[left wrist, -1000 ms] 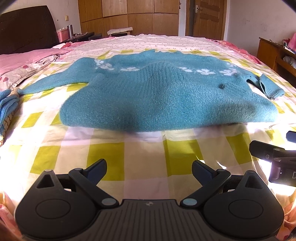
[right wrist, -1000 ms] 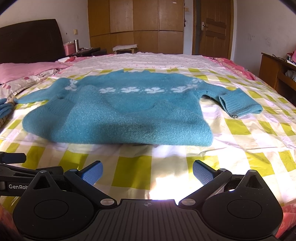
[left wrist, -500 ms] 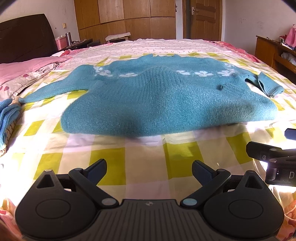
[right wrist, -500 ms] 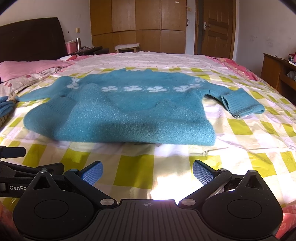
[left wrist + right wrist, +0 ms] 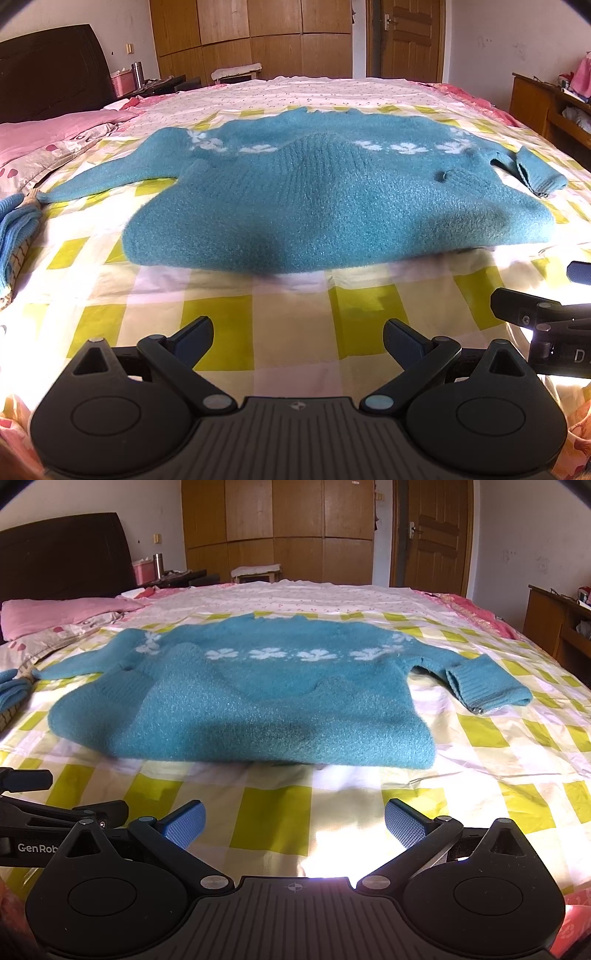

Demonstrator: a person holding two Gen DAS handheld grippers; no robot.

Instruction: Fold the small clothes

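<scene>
A fuzzy teal sweater (image 5: 332, 199) with white flowers lies spread on the bed, its hem toward me; it also shows in the right wrist view (image 5: 258, 701). One sleeve stretches left (image 5: 110, 177); the other is bent at the right with its ribbed cuff (image 5: 484, 688) up. My left gripper (image 5: 297, 341) is open and empty above the sheet, short of the hem. My right gripper (image 5: 293, 827) is open and empty too, beside the left one. Each gripper shows at the edge of the other's view.
The bed has a yellow-and-white checked sheet (image 5: 295, 317). A folded light-blue garment (image 5: 14, 236) lies at the left edge. Pink pillows (image 5: 55, 616) and a dark headboard are at the far left; a wooden cabinet (image 5: 554, 627) stands at the right.
Both grippers have risen and tilted slightly, so the sweater sits a little lower in both views. Both stay open; the sweater has not moved.
</scene>
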